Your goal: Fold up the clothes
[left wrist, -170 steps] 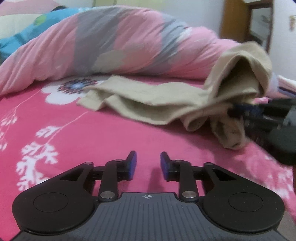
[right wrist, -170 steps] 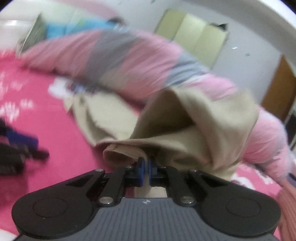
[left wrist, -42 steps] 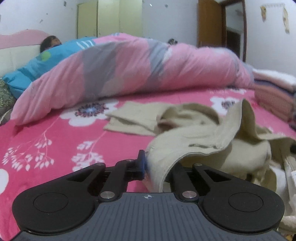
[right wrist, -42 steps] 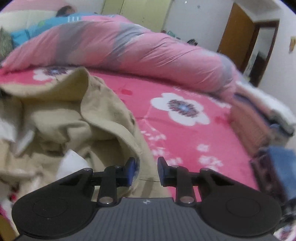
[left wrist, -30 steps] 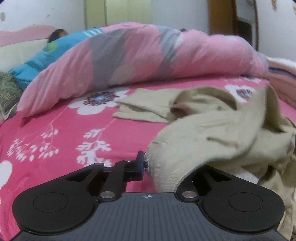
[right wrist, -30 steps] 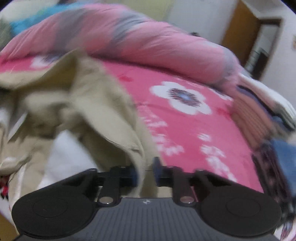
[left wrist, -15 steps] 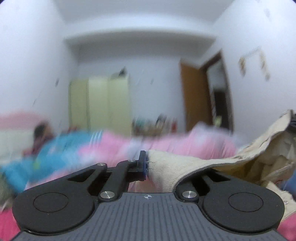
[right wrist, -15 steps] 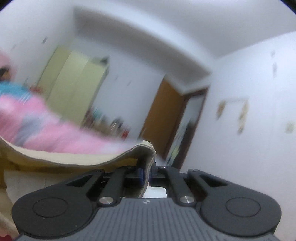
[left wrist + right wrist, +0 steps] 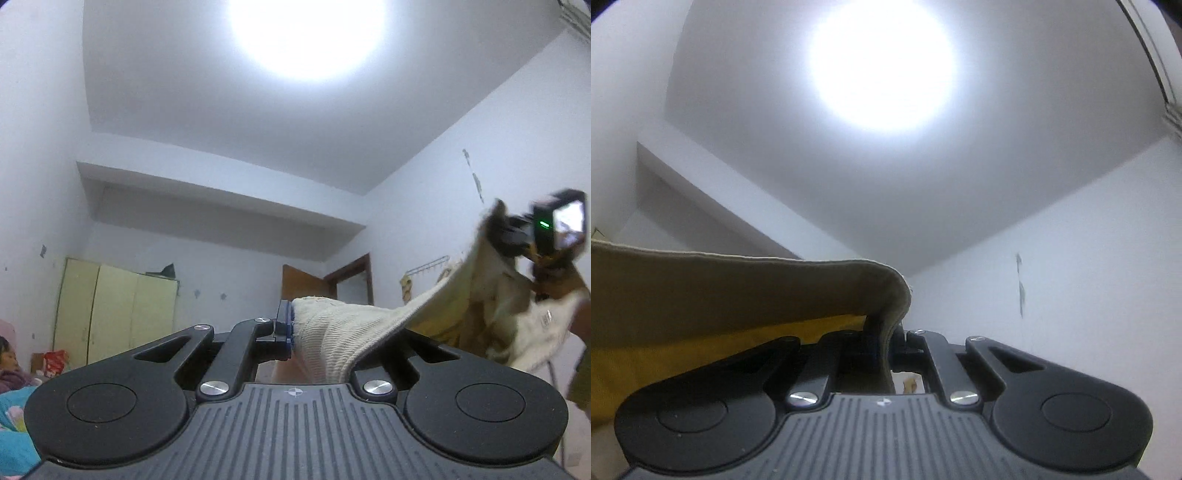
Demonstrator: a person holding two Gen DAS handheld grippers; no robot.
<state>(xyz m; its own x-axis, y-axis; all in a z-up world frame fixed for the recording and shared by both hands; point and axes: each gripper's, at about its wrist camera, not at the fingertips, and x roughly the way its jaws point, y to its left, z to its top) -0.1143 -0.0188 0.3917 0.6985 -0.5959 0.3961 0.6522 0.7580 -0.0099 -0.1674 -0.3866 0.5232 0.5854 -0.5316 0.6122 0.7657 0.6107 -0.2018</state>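
Both claws pinch beige garment point(image 9: 332, 343): ribbed knit hem, taut edge.

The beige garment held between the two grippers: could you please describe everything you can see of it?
The beige garment is soft woven cloth with a paler ribbed knit edge and a pale lining. It hangs in the air, stretched between both grippers. The left gripper is shut on the ribbed edge; the right gripper is shut on a rolled hem. The cloth sags between them, creased and bunched near the right gripper. Nothing else visibly touches it.
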